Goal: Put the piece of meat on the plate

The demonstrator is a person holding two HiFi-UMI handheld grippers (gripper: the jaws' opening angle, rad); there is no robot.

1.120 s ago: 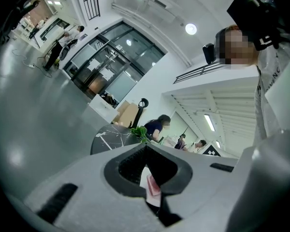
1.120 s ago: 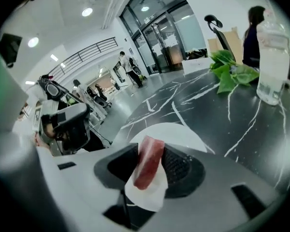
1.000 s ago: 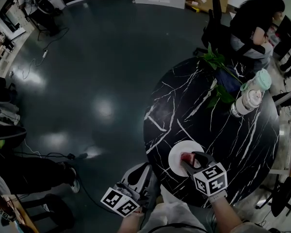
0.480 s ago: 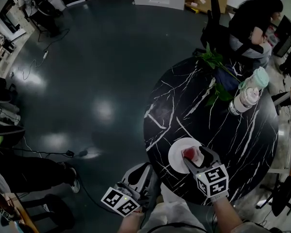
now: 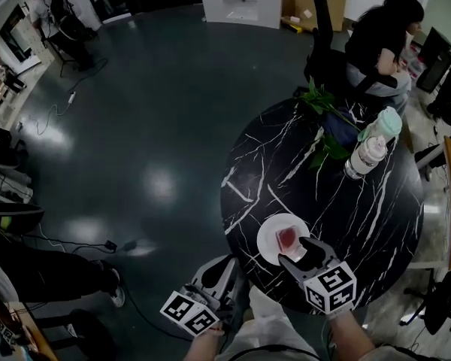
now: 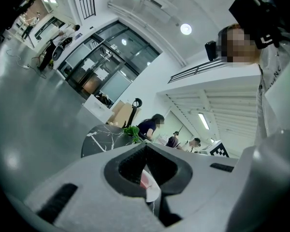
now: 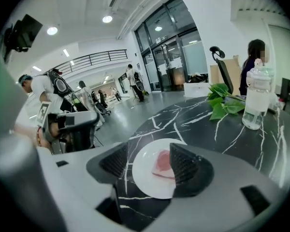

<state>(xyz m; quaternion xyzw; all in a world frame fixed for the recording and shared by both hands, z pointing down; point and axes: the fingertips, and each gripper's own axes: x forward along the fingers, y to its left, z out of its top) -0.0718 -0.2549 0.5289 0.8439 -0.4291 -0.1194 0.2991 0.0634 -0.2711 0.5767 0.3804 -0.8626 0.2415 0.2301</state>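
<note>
The piece of meat (image 5: 287, 238) is laid on the plate (image 5: 268, 247), on a black veined table (image 5: 346, 209) over glossy floor (image 5: 135, 126). Just beside the plate, the right tool (image 5: 294, 250) has just been opened wide, with nothing between its jaws. Farther from the plate, the left tool (image 5: 214, 269) is closed and empty.

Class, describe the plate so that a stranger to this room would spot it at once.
Find the round black marble table with white veins. At its near edge lies a white plate, far from the bottle and green leaves. It alone holds a pink piece of meat.
</note>
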